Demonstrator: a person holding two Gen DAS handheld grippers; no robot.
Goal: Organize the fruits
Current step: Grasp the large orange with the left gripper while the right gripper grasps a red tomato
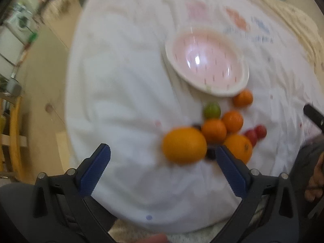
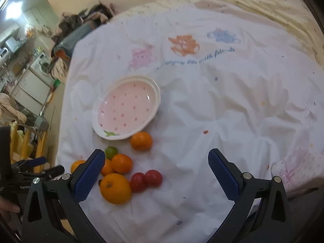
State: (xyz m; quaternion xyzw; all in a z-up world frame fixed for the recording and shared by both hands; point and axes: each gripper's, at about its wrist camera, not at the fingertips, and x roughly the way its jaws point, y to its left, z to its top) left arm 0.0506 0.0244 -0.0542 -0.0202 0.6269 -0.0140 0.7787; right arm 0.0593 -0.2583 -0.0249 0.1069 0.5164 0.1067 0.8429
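Note:
A pink bowl (image 2: 126, 107) with a white rim stands empty on the white sheet; it also shows in the left wrist view (image 1: 206, 62). Below it lies a cluster of fruit: several oranges (image 2: 115, 188), a lone orange (image 2: 141, 141), a green lime (image 2: 111, 152) and two red tomatoes (image 2: 146, 180). In the left wrist view a big orange (image 1: 184, 144) lies just ahead of my left gripper (image 1: 163, 154), which is open and empty. My right gripper (image 2: 157, 160) is open and empty, above the sheet to the right of the fruit.
The white printed sheet (image 2: 222, 105) covers a bed. Its left edge drops to the floor, where a yellow wooden rack (image 1: 14, 133) and shelves stand. A cream blanket (image 2: 263, 2) lies at the back right. My left gripper shows at the left edge of the right wrist view (image 2: 36, 168).

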